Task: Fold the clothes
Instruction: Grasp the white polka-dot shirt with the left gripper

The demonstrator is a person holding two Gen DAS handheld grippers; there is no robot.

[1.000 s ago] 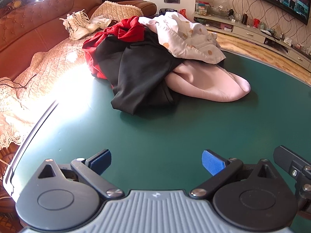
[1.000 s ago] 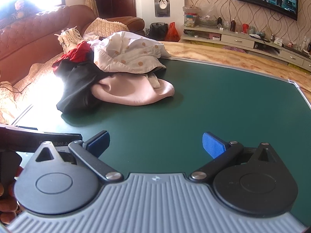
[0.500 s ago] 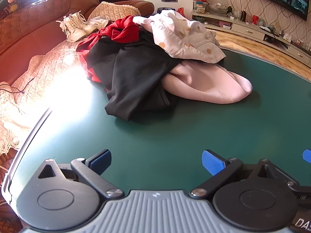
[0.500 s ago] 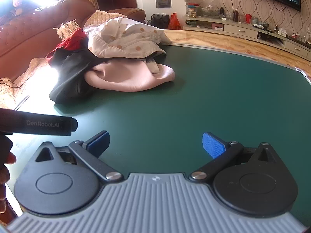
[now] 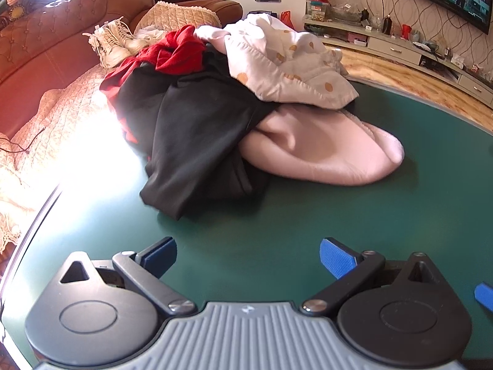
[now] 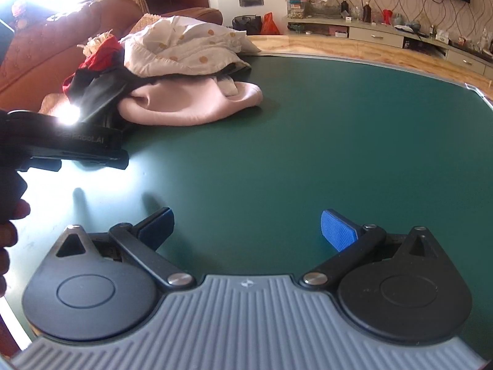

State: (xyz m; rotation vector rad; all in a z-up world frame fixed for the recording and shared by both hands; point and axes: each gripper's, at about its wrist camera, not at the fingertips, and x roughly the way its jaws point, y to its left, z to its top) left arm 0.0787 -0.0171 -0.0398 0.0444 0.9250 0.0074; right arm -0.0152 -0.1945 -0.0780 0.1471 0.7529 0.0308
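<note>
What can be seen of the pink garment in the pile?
The pink garment is pale and soft-looking, like fleece or knit, bunched into a rounded heap on the green table. It lies at the pile's right, near side. The white spotted garment rests on it and the black garment overlaps its left edge. No gripper touches it.

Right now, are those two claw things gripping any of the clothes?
Left gripper: open, holding nothing, short of the clothes pile.
Right gripper: open, holding nothing, above the green table.
</note>
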